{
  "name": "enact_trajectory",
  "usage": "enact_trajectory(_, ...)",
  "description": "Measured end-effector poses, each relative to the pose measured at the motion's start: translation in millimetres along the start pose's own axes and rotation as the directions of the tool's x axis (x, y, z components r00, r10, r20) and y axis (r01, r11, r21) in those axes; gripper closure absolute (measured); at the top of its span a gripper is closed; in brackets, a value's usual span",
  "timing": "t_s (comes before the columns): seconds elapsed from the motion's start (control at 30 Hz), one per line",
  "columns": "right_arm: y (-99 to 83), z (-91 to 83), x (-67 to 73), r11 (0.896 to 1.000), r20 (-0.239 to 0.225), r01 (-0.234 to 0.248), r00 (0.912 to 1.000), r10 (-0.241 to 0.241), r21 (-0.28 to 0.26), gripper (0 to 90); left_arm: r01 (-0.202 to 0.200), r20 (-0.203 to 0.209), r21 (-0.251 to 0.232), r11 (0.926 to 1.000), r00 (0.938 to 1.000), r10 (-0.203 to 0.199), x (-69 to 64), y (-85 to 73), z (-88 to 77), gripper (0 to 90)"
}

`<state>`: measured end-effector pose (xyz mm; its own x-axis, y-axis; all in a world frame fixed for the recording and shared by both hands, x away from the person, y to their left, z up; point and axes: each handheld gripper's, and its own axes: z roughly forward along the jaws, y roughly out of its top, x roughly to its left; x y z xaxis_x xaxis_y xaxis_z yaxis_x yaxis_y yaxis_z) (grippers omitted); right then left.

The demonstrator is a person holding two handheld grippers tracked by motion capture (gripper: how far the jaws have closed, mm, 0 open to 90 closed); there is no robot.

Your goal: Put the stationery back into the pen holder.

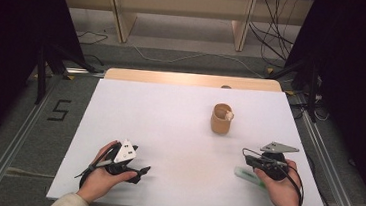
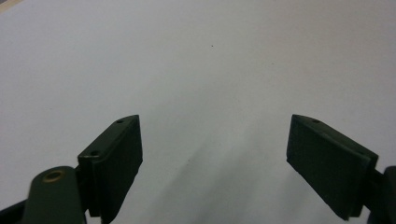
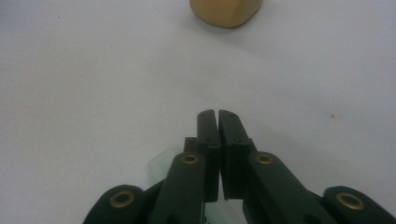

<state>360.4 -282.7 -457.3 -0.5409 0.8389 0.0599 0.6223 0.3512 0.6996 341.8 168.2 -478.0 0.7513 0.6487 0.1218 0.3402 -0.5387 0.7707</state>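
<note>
Right hand-held gripper [image 3: 218,114] clamped shut on nothing, pale green stick [image 1: 250,175] lying on the bench [image 1: 169,127] just beneath it, left hand-held gripper [image 2: 215,154] wide open and empty: better reopen, drop lower, straddle properly before squeezing.

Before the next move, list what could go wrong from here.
1. The right gripper has its jaws together, with the pale green stick under them rather than clearly between the pads; lifting may leave it on the table.
2. The tan cup stands ahead of that gripper; a forward sweep could tip it.
3. The left gripper hangs open, too far to steady the cup.
</note>
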Motion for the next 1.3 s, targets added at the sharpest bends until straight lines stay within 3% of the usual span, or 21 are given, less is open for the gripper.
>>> enact_trajectory(0.2,4.8,7.6,3.9,0.999,-0.022,0.011,0.9997,-0.01,0.045,90.0,0.0,0.004,0.005,1.0,1.0,0.0,0.7,0.3,0.4,18.4)
enact_trajectory(0.63,11.2,18.3,7.6,0.996,-0.014,0.019,0.9997,-0.018,0.088,90.0,0.0,0.004,0.003,1.0,1.0,0.0,0.5,0.0,0.9,18.6)
enact_trajectory(0.97,14.2,29.2,11.3,0.987,-0.011,0.032,0.9995,-0.031,0.157,90.0,-0.001,0.004,0.003,1.0,1.0,0.001,0.5,0.0,1.0,18.7)
enact_trajectory(1.3,13.7,32.6,11.0,0.984,-0.019,0.03,0.9995,-0.027,0.178,90.0,-0.001,0.006,0.003,1.0,1.0,0.001,0.3,-0.1,1.3,19.0)
